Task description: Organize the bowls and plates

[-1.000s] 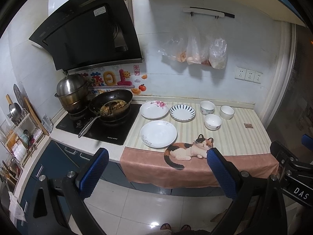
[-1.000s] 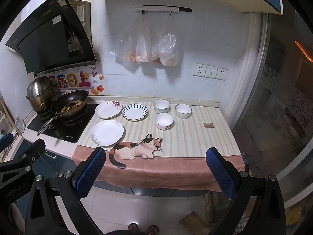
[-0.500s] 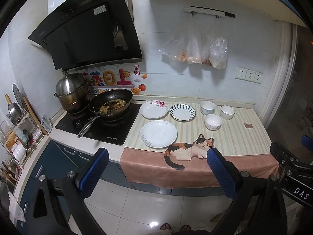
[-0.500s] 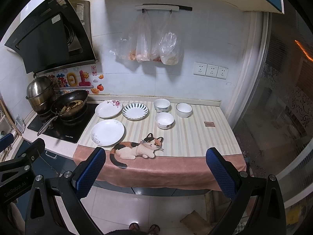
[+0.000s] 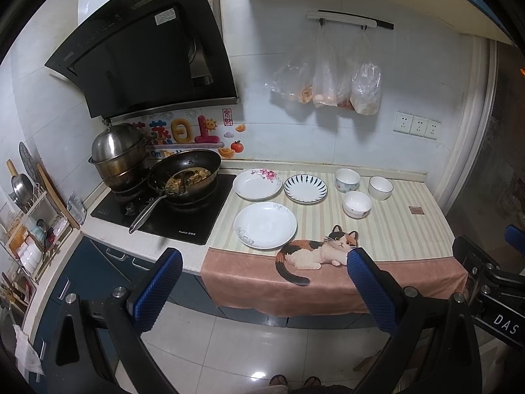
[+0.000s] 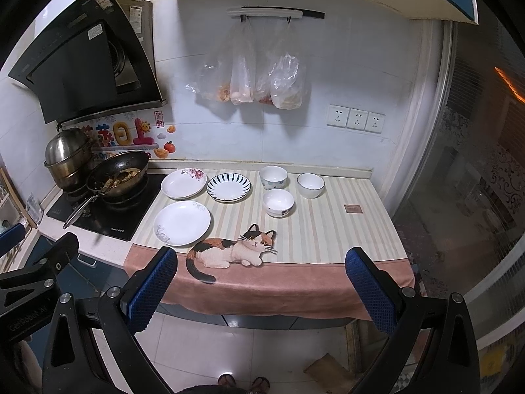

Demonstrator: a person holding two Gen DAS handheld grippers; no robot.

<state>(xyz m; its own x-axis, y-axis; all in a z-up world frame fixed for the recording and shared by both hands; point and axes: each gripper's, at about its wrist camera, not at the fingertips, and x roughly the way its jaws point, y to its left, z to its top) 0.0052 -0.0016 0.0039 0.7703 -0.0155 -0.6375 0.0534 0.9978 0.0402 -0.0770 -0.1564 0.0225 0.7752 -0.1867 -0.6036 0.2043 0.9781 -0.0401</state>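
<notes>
Three plates lie on the striped counter cloth [image 5: 393, 229]: a plain white plate [image 5: 265, 225] at the front, a flowered plate [image 5: 257, 184] behind it, and a blue-striped plate [image 5: 305, 188] to its right. Three small bowls cluster further right: one patterned bowl [image 5: 347, 180], one white bowl [image 5: 380, 187], one nearer bowl [image 5: 357, 204]. The same plates [image 6: 182, 222] and bowls [image 6: 278, 202] show in the right wrist view. My left gripper [image 5: 262, 277] and right gripper [image 6: 261, 277] both hang open and empty, well short of the counter, above the floor.
A wok [image 5: 183, 174] with food and a steel pot [image 5: 116, 154] sit on the black hob [image 5: 164, 210] left of the plates. Plastic bags [image 5: 328, 85] hang on the wall. A dish rack [image 5: 26, 216] stands far left. A person's feet [image 6: 242, 381] show on the tiled floor.
Both views have shifted only slightly; the right gripper has drifted a little. Nothing on the counter has moved.
</notes>
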